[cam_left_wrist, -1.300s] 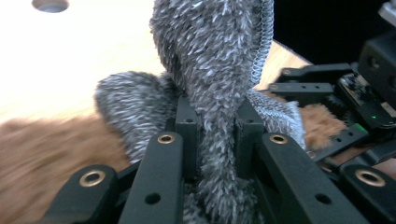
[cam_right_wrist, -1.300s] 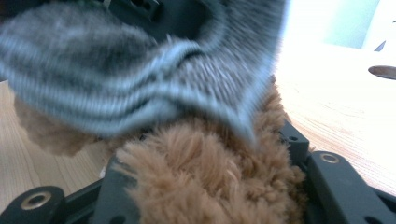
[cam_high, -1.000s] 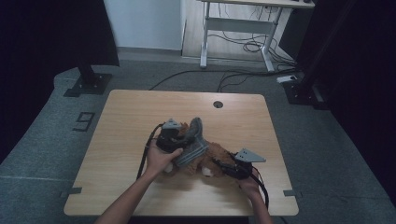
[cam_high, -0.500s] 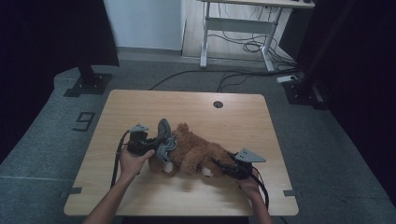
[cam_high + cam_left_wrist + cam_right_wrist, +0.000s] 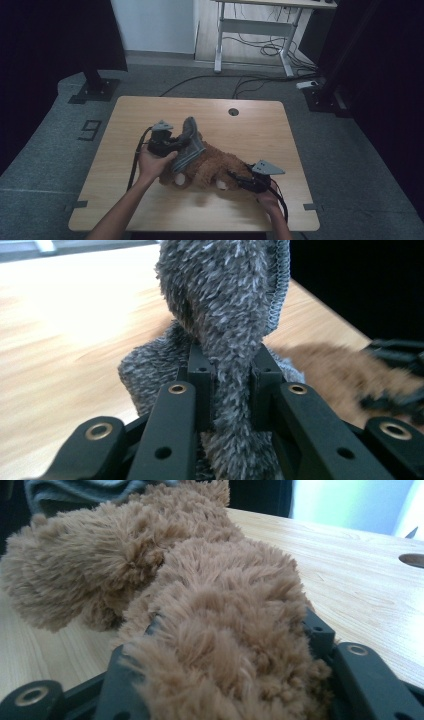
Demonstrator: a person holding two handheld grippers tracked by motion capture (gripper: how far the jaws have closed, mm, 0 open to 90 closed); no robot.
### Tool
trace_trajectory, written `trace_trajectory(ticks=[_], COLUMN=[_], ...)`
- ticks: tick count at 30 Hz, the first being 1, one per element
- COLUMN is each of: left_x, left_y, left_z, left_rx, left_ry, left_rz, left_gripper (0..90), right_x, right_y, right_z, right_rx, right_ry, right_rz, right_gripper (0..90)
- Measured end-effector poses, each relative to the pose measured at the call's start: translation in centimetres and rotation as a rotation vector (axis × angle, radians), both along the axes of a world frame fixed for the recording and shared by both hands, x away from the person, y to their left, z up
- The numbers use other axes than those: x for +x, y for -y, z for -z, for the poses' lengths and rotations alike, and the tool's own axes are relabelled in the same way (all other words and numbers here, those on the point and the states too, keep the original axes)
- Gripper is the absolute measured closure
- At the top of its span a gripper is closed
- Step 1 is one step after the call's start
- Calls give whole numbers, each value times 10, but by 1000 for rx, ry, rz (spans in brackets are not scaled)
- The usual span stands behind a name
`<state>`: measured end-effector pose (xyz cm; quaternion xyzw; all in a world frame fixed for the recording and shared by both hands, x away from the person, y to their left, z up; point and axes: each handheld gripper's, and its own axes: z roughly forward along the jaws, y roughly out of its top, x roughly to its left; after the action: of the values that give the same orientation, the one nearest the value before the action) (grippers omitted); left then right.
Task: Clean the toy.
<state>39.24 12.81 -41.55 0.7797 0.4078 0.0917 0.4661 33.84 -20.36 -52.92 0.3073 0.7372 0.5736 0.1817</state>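
A brown plush toy lies on the wooden table, right of the middle. A grey fuzzy cloth piece sits over its left end and rises upright. My left gripper is shut on that grey cloth, which runs up between the jaws of the left gripper. At the toy's right end, my right gripper has a furry limb of the plush packed between the jaws of the right gripper. Those jaws have just eased open a little, and the fur still fills them.
A round cable hole is in the table's far edge. Beyond the table stand a white desk frame with cables and a black stand base. A "9" marker lies on the grey floor at left.
My left gripper pulled the grey cloth leftward off the toy's middle, then came back slightly right and up. The right gripper stayed put on the toy.
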Motion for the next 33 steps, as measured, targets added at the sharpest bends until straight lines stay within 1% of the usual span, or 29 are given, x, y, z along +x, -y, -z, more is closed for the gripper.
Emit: trace_trajectory(ticks=[2, 4, 6, 7, 8, 9, 10, 11, 12, 13, 14, 16, 19, 21, 23, 25, 26, 27, 29, 31, 32, 33], left_x=[5, 11, 17, 19, 22, 24, 24, 24, 23, 21, 18, 13, 3, -4, -10, -14, -16, -18, -21, -23, -25, -26], left_y=[17, 32, 44, 46, 47, 48, 48, 47, 44, 42, 40, 38, 33, 30, 27, 24, 23, 22, 20, 19, 18, 17], left_z=[-3, -2, 4, 7, 12, 18, 25, 29, 33, 35, 37, 39, 41, 43, 44, 46, 46, 47, 48, 48, 49, 49], left_rx=[3, 9, 36, 41, 41, 43, 41, 37, 10, -3, -10, -9, -12, -8, -18, -31, -34, -37, -46, -53, -54, -58], left_ry=[-2, -17, -26, -34, -52, -77, -88, -91, -95, -96, -92, -78, -59, -42, -33, -27, -25, -21, -17, -15, -14, -15], left_rz=[19, 36, 37, 36, 41, 46, 41, 41, 41, 40, 43, 44, 47, 52, 54, 56, 56, 57, 59, 64, 70, 70], left_gripper=[766, 765, 765, 765, 765, 763, 763, 765, 766, 767, 768, 769, 771, 772, 772, 773, 773, 773, 773, 773, 773, 773], right_x=[-1, -2, -3, -4, -4, -4, -4, -5, -5, -6, -7, -8, -10, -10, -10, -8, -7, -5, -3, -1, 0, 1], right_y=[1, 1, 1, 1, 2, 2, 2, 3, 3, 2, 2, 1, 7, 13, 17, 21, 21, 20, 14, 6, 2, -1], right_z=[0, -1, -1, -2, -2, -2, -2, -3, -3, -5, -6, -10, -16, -22, -26, -28, -28, -27, -23, -18, -17, -16], right_rx=[-2, -6, -15, -20, -21, -20, -19, -17, -13, -1, 0, 25, 104, 152, 178, 196, 192, 178, 127, 85, 56, 34], right_ry=[4, 7, 14, 21, 24, 25, 24, 22, 18, 7, 3, -16, -51, -70, -85, -112, -127, -149, -208, -266, -287, -327], right_rz=[-7, -10, -17, -19, -21, -22, -26, -25, -18, -9, -6, -9, -15, -1, 35, 57, 66, 69, 41, 0, -8, -11], right_gripper=[465, 457, 444, 436, 430, 420, 404, 367, 327, 288, 264, 217, 212, 220, 219, 191, 169, 138, 89, 28, 7, 0])
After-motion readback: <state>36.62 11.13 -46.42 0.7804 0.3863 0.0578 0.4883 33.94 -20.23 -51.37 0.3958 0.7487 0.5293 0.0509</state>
